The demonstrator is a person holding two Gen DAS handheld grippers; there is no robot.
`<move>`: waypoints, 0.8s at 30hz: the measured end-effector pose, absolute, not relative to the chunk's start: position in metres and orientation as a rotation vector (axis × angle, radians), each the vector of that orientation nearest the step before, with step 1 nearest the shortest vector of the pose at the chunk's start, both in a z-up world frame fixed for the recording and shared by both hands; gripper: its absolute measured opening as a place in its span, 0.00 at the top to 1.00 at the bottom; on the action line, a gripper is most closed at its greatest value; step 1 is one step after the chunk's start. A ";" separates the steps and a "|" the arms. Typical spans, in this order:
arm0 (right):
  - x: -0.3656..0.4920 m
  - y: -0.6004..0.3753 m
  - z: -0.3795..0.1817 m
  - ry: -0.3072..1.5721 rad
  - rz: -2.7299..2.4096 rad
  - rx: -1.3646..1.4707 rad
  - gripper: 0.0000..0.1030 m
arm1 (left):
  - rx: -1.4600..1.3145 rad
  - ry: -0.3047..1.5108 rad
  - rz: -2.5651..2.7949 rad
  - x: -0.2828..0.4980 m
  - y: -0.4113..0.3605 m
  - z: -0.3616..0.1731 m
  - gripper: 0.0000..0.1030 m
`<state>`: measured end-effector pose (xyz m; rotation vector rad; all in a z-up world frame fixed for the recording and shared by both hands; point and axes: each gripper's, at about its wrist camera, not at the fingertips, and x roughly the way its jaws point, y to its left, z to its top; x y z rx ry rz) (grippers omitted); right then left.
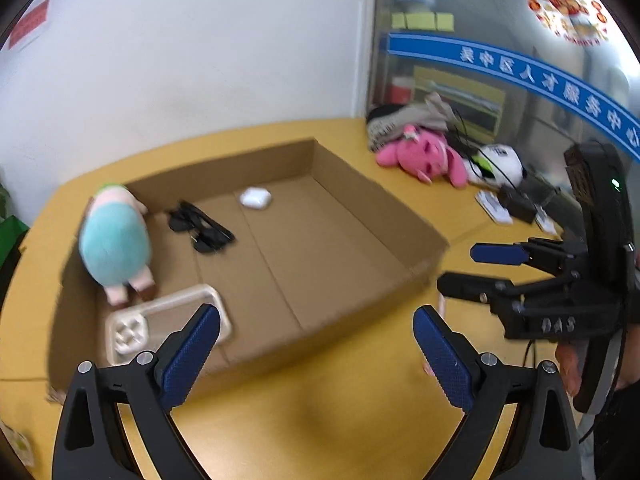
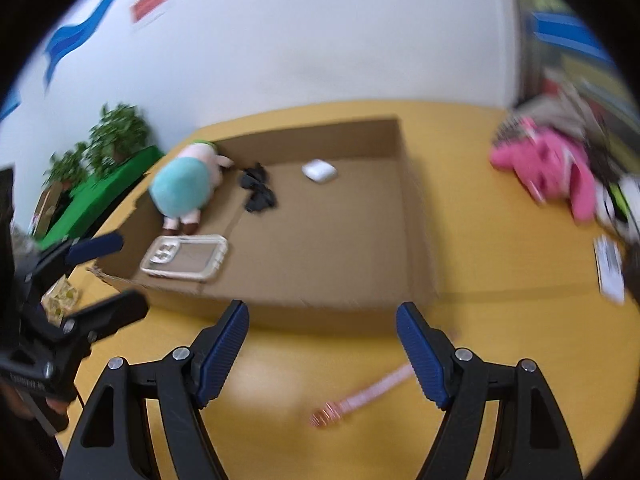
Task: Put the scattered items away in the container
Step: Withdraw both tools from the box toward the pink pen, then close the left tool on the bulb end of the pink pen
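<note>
A shallow cardboard box [image 1: 400, 216] [image 2: 416, 216] lies on the yellow table. Inside it are a teal and pink plush [image 1: 114, 240] [image 2: 184, 184], black sunglasses [image 1: 202, 226] [image 2: 258, 192], a white earbud case [image 1: 256, 198] [image 2: 319, 170] and a beige phone case [image 1: 136, 326] [image 2: 184, 258]. A pink comb [image 2: 360, 398] lies on the table in front of the box, just beyond my right gripper [image 2: 322, 354], which is open and empty. My left gripper [image 1: 316, 354] is open and empty near the box's front wall. The right gripper also shows in the left wrist view [image 1: 468, 268].
A pink plush [image 1: 424, 154] [image 2: 548, 168], a black-and-white plush [image 1: 498, 164], clothes and cables lie at the table's far right. White cards [image 2: 610, 266] lie at the right edge. Green plants [image 2: 116, 132] stand at the left. A wall stands behind the table.
</note>
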<state>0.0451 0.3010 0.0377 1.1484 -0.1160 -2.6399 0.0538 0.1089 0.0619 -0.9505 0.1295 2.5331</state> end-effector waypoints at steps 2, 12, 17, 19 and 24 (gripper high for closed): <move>0.047 0.316 0.020 -0.151 -2.650 1.216 0.26 | -0.977 0.134 2.490 0.057 0.121 0.050 0.04; 0.054 0.365 -0.020 -0.312 -2.680 1.381 0.26 | -1.110 0.330 2.247 0.072 0.199 -0.005 0.04; 0.059 0.374 -0.027 -0.336 -2.669 1.408 0.26 | -1.144 0.388 2.194 0.069 0.217 -0.018 0.06; 0.061 0.377 -0.032 -0.348 -2.658 1.424 0.26 | -1.171 0.404 2.170 0.067 0.222 -0.024 0.10; 0.066 0.383 -0.039 -0.373 -2.645 1.439 0.26 | -1.231 0.479 2.118 0.068 0.232 -0.040 0.34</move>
